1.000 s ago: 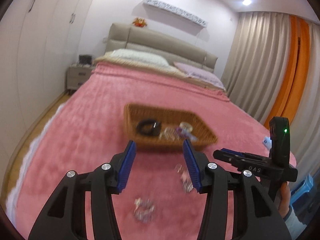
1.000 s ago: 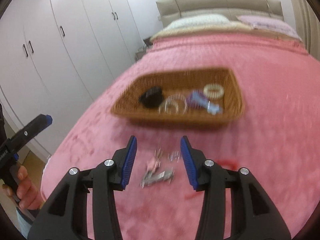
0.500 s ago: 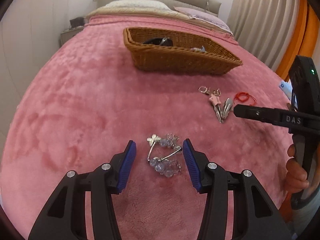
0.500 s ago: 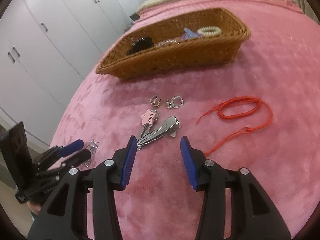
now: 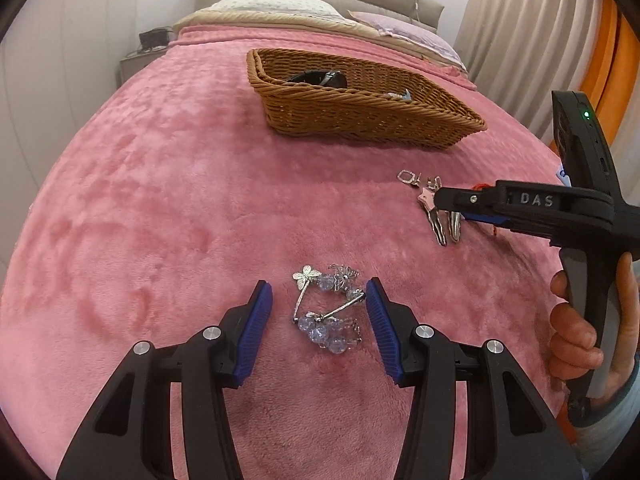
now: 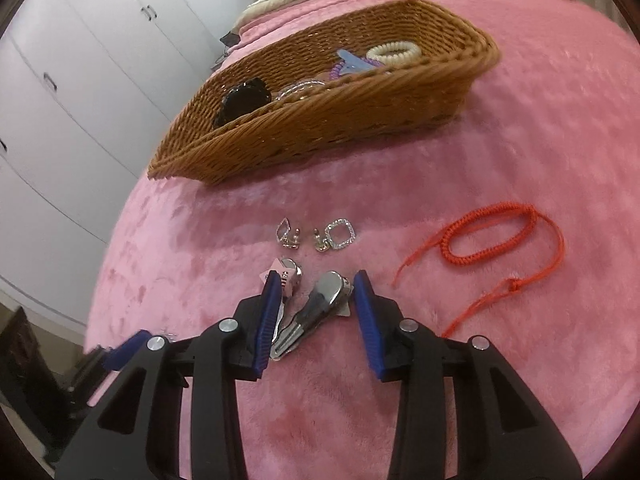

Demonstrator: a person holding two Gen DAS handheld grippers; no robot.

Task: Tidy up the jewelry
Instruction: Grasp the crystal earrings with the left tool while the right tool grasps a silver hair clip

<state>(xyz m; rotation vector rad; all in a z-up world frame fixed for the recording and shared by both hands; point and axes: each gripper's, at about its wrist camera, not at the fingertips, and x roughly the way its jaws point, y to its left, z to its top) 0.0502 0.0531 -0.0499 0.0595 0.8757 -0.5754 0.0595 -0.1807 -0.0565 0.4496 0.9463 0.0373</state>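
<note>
A wicker basket (image 5: 360, 116) (image 6: 320, 136) sits on the pink bedspread with a black hair tie (image 6: 244, 100), a cream tie (image 6: 394, 53) and other pieces inside. My left gripper (image 5: 319, 300) is open, low over the bed, its jaws on either side of silver butterfly hairpins with blue beads (image 5: 326, 308). My right gripper (image 6: 315, 294) is open, its jaws on either side of silver hair clips with a pink star (image 6: 308, 300); it also shows in the left wrist view (image 5: 452, 204). Two small silver earrings (image 6: 316, 234) lie just beyond the clips.
A red braided cord (image 6: 492, 236) lies right of the clips. White wardrobes (image 6: 80, 80) stand left of the bed, pillows and headboard (image 5: 320, 0) at the far end, curtains (image 5: 532, 32) at right. Pink bedspread (image 5: 160, 200) surrounds the items.
Both grippers have dropped from above the basket toward the bed. The left now straddles the butterfly hairpins, the right straddles the silver clips. Both stay open.
</note>
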